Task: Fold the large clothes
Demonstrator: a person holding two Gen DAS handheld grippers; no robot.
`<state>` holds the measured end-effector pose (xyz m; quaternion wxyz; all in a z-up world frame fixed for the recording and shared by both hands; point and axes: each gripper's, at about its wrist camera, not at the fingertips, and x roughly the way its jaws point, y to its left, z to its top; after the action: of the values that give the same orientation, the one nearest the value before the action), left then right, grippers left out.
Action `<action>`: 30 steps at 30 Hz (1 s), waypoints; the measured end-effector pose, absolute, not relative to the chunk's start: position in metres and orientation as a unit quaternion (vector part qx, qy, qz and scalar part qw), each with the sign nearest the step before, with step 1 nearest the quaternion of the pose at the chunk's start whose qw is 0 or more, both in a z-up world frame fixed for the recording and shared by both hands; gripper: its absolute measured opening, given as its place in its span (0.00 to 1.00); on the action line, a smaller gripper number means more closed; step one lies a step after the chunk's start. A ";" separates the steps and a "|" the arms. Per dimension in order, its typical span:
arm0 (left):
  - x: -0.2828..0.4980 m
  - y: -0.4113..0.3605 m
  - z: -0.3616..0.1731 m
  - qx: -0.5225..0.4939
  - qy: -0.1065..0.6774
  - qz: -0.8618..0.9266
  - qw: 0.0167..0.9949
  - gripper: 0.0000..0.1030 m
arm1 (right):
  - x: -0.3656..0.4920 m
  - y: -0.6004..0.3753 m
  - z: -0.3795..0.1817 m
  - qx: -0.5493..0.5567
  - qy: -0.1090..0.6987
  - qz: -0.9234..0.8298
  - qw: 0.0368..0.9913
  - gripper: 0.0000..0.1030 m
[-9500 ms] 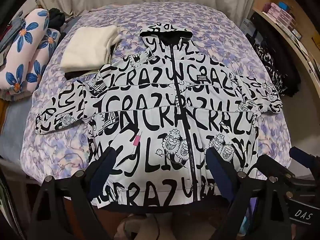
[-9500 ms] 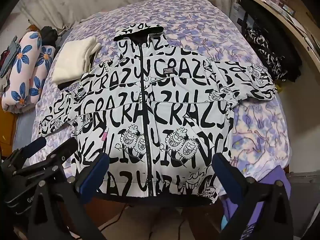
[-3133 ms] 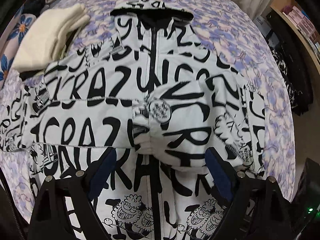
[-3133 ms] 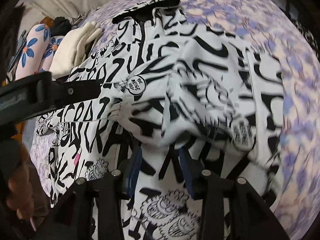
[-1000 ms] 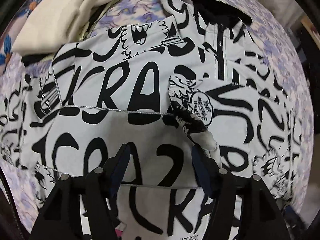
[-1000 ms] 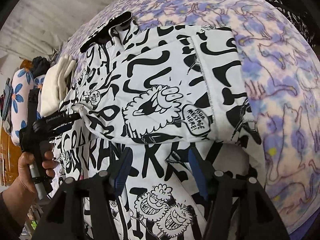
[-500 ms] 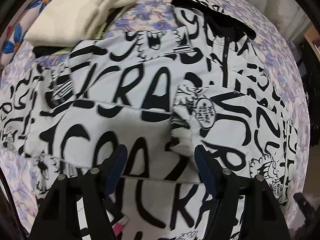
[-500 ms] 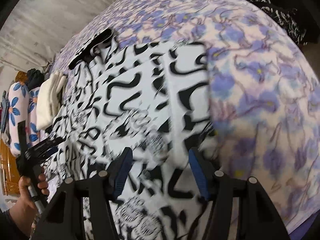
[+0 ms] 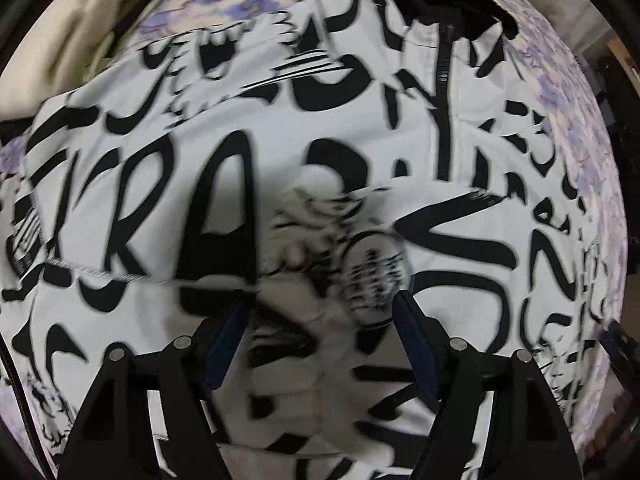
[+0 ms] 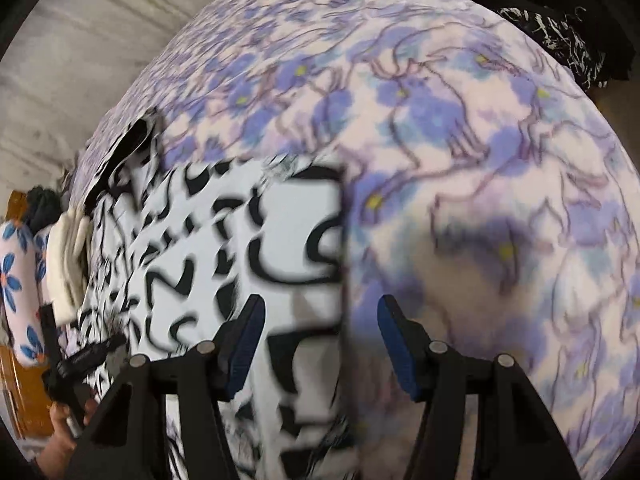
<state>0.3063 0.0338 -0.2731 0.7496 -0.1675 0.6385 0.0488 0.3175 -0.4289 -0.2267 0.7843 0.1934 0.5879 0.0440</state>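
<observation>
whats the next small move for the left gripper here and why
Probably lift the left gripper clear of the folded-in sleeve and shift toward the far-side sleeve. Its jaws have just been opening, with the sleeve lying loose between them on the white jacket with black lettering. That sleeve looks placed, and the right gripper is open too.

bare blanket [image 10: 500, 140] right, folded cream garment [image 9: 76, 28] left

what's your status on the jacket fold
Left gripper open, just widened over folded sleeve cuff. Right gripper open over jacket edge. Cream garment alongside, clear.
</observation>
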 end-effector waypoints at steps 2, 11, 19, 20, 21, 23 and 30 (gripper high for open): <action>0.314 0.027 -0.271 -0.153 0.639 0.054 0.752 0.51 | 0.329 -0.431 -0.236 0.207 0.591 0.046 0.778 0.57; 0.332 0.013 -0.235 -0.097 0.583 0.074 0.803 0.09 | 0.346 -0.416 -0.231 0.149 0.565 0.058 0.810 0.03; 0.320 0.021 -0.257 -0.072 0.615 0.092 0.780 0.25 | 0.342 -0.424 -0.240 0.175 0.594 0.050 0.783 0.15; 0.319 0.024 -0.257 -0.080 0.621 0.086 0.775 0.45 | 0.337 -0.424 -0.236 0.180 0.596 0.058 0.781 0.31; 0.315 0.028 -0.257 -0.097 0.632 0.077 0.765 0.58 | 0.329 -0.424 -0.230 0.183 0.596 0.065 0.779 0.40; 0.304 0.037 -0.257 -0.126 0.638 0.062 0.757 0.72 | 0.305 -0.420 -0.217 0.179 0.595 0.081 0.779 0.53; 0.263 0.043 -0.265 -0.137 0.639 0.054 0.755 0.69 | 0.206 -0.385 -0.204 0.066 0.627 0.114 0.768 0.53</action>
<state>0.2630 0.0431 -0.2652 0.7552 -0.1373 0.6387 0.0537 0.2060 -0.3854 -0.2043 0.7677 0.0657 0.6271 0.1142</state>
